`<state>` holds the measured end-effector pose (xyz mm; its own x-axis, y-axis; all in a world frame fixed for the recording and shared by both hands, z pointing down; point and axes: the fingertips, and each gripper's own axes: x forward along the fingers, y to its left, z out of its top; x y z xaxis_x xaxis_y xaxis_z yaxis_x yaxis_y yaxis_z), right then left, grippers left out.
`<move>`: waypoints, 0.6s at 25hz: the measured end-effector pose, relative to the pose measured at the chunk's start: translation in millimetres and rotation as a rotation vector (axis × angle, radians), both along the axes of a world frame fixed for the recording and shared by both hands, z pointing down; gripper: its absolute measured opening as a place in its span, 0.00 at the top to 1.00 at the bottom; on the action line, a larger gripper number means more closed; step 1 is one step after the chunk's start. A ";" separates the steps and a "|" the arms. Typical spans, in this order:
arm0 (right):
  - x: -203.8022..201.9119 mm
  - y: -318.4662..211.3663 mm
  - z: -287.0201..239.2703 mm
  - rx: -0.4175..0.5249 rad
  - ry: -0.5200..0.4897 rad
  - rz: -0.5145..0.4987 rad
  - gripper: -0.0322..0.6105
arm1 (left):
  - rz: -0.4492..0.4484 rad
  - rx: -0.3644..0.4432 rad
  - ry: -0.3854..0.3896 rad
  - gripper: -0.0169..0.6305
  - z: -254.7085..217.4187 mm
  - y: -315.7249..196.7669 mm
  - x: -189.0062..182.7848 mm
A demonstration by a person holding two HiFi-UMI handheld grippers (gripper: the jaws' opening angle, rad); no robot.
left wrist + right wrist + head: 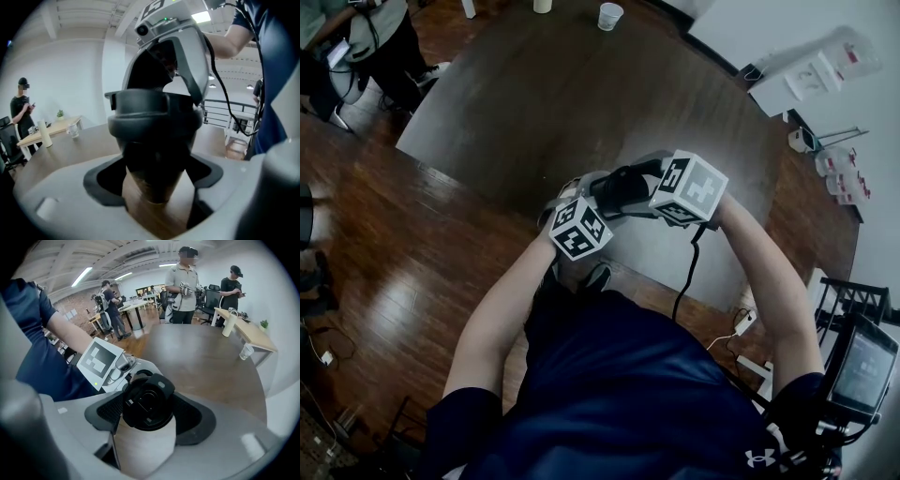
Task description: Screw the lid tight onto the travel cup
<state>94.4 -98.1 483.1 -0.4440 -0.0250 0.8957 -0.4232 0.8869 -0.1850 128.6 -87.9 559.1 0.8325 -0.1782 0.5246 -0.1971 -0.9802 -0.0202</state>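
The right gripper [149, 417] is clamped, jaws wide, on the pale body of the travel cup [144, 448], just under the black lid [149, 401] that sits on the cup's mouth. The left gripper [154, 171] meets it from the opposite side, and its pads seem closed on the shaded part of the cup below the lid's rim. Held this way, the cup hangs in the air over the near part of the round desk [534, 103], close to the person, probably so one gripper can brace it while the other twists. Which one turns, and how tight the lid is, cannot be told. A small clear cup [610, 15] stands well apart at the far edge.
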 end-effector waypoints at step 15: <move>-10.4 4.6 -8.9 0.218 0.067 -0.060 0.32 | -0.202 -0.060 0.025 0.32 -6.9 2.0 -13.6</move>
<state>84.0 -93.5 474.2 -0.3901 -0.1963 0.8996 -0.3736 0.9267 0.0403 115.0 -85.9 552.2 0.7956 -0.3123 0.5191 -0.3897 -0.9199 0.0439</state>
